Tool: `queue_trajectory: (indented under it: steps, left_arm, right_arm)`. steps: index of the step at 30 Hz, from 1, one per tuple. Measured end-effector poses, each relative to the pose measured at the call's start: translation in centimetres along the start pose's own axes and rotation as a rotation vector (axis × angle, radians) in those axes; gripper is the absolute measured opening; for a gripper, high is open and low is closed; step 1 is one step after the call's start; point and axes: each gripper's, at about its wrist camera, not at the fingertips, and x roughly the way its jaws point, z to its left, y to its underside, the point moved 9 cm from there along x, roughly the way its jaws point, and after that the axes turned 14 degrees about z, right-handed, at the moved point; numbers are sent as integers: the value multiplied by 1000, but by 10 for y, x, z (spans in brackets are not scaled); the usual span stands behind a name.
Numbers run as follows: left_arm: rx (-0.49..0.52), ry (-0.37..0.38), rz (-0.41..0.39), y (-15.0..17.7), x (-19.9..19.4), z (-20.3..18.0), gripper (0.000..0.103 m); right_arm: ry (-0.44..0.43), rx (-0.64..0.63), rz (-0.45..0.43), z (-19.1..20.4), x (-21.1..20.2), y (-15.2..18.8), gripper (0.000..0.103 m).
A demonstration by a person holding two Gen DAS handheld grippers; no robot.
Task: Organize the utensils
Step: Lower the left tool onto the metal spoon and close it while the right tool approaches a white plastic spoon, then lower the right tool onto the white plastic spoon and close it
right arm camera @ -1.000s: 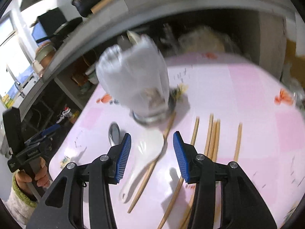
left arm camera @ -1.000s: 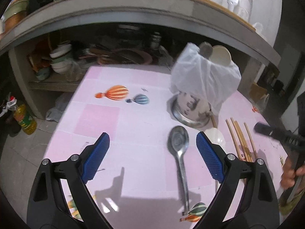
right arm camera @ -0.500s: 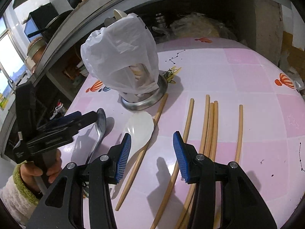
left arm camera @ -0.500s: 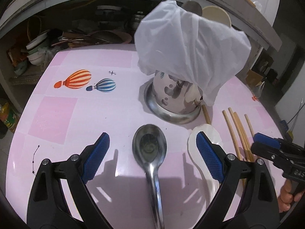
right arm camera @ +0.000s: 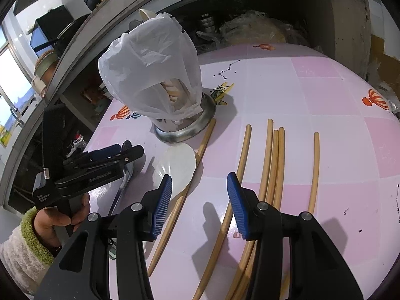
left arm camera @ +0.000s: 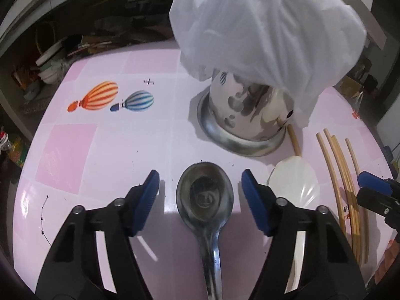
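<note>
Left wrist view: the left tool [left arm camera: 200,190] brackets the metal spoon [left arm camera: 205,195] on the pink tabletop [left arm camera: 100,150]; its pads are closing, narrower than a second ago, not yet touching. The spoon handle runs out at the frame bottom. A white plastic bag [left arm camera: 270,37] hides the top of the steel holder [left arm camera: 240,125].

Right wrist view: the right tool [right arm camera: 198,197] hangs part open, empty and unchanged, above the chopsticks [right arm camera: 272,160]. The white spoon [right arm camera: 175,167] is partly hidden behind its pad.
</note>
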Motion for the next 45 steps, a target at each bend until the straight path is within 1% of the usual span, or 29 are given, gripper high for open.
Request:
queue_trajectory:
  steps: [4, 13, 22, 28, 36, 45]
  left_arm:
    - [-1, -1, 15, 1, 4, -1, 55]
    - [-6, 2, 36, 2, 8, 0, 43]
    - [-11, 10, 40, 4, 6, 2, 43]
    - [-27, 21, 30, 4, -1, 6, 43]
    - [-23, 5, -33, 4, -31, 11, 43]
    - [-24, 8, -115, 9, -74, 14, 43]
  right_arm:
    - [-1, 0, 2, 0, 1, 0, 45]
    - [-1, 1, 0, 0, 1, 0, 45]
    - [2, 6, -3, 0, 1, 1, 45]
    - [7, 9, -15, -1, -6, 1, 45]
    - [-4, 9, -15, 0, -8, 4, 45]
    - [-13, 8, -21, 3, -11, 6, 45]
